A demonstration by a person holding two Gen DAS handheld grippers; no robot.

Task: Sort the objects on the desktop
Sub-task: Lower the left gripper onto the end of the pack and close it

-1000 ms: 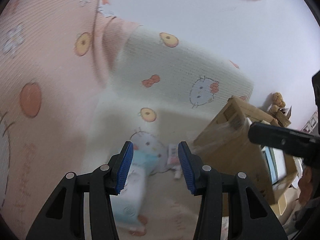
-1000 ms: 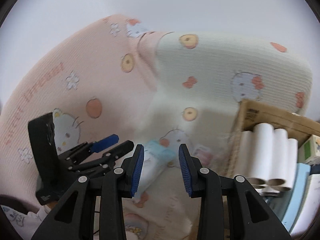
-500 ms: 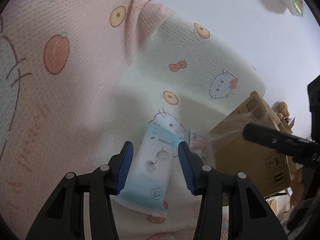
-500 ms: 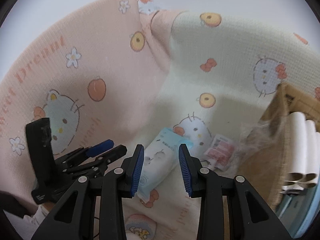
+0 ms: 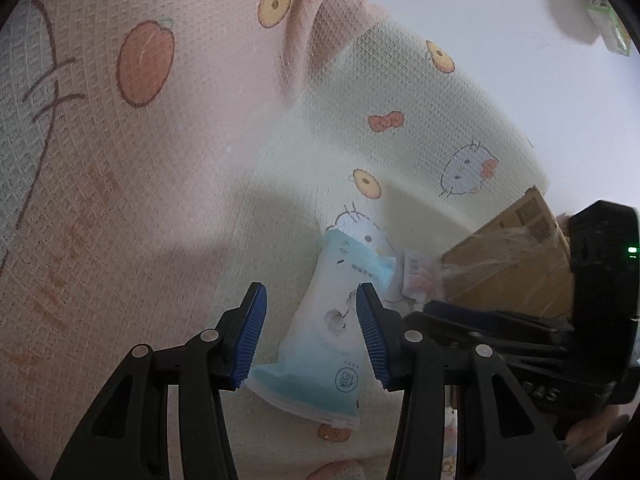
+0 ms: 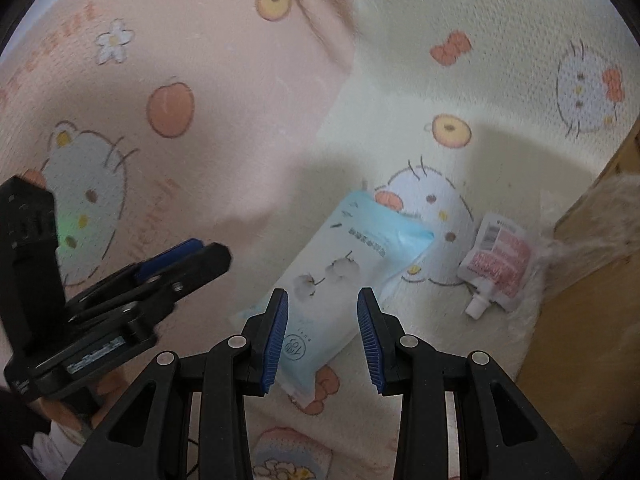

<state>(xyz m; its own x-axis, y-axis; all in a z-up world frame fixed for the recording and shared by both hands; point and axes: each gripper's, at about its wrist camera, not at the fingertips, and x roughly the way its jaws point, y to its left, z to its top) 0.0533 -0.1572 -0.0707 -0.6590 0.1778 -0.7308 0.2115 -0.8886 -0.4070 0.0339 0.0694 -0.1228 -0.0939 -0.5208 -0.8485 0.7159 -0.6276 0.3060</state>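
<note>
In the left wrist view, the left gripper (image 5: 311, 334) hangs with its jaws wide apart, nothing pressed between the blue pads; a pale blue tissue pack (image 5: 334, 328) lies flat on the cartoon-print cloth (image 5: 160, 184) below and between them. A small pink pouch (image 5: 418, 274) lies just past the pack, beside a cardboard box (image 5: 516, 268), and the black body of the right gripper (image 5: 500, 332) reaches in from the right. In the right wrist view, the right gripper (image 6: 323, 336) also stands open above the near end of the tissue pack (image 6: 344, 280), pads not touching it; the pink pouch (image 6: 498, 262) with its white spout sits near the box (image 6: 588, 300), and the left gripper (image 6: 176, 264) shows at the left edge
</note>
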